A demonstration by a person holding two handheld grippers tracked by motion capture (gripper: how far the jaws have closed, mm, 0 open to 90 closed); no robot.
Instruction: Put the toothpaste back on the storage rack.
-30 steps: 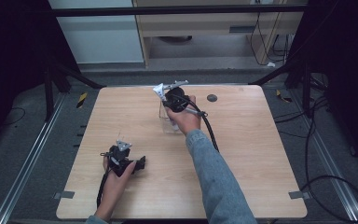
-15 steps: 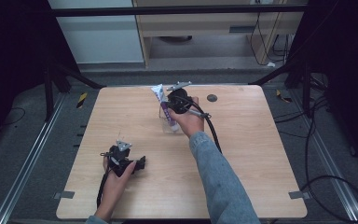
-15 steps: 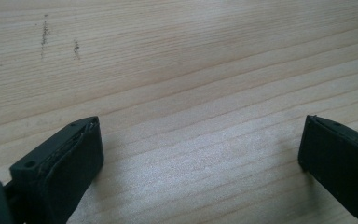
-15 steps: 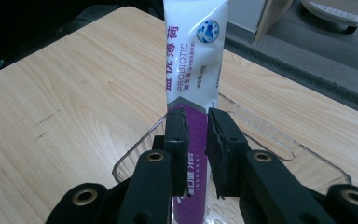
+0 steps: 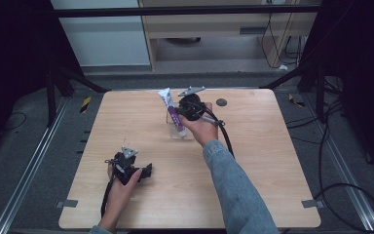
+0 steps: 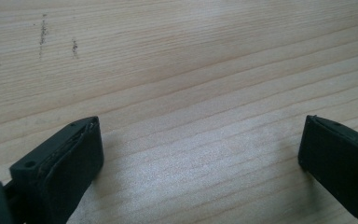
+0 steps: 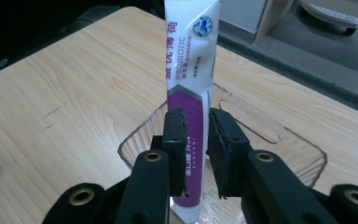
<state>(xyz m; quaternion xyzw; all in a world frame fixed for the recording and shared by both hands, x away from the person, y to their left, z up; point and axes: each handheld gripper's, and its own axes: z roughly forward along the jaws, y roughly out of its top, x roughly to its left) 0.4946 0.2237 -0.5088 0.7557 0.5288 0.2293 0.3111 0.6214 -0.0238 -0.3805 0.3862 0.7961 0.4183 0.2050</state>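
Note:
A white and purple toothpaste tube (image 5: 171,111) (image 7: 192,70) stands nearly upright, tilted a little, with its lower end inside a clear plastic container (image 5: 179,131) (image 7: 279,135) at the table's far middle. My right gripper (image 5: 178,115) (image 7: 196,140) is shut on the tube's purple part, with one jaw on each side. At the table's front left my left gripper (image 5: 145,171) (image 6: 200,154) rests low over the bare wood, open, with nothing between its jaws.
A small dark round disc (image 5: 221,102) lies on the wooden table (image 5: 272,161) just right of the right hand. The right gripper's cable (image 5: 226,136) trails back along the forearm. Metal frame rails run along both sides of the table.
The right gripper has turned the tube from slanted to more upright, with its lower end now down in the clear container. The left gripper has not moved.

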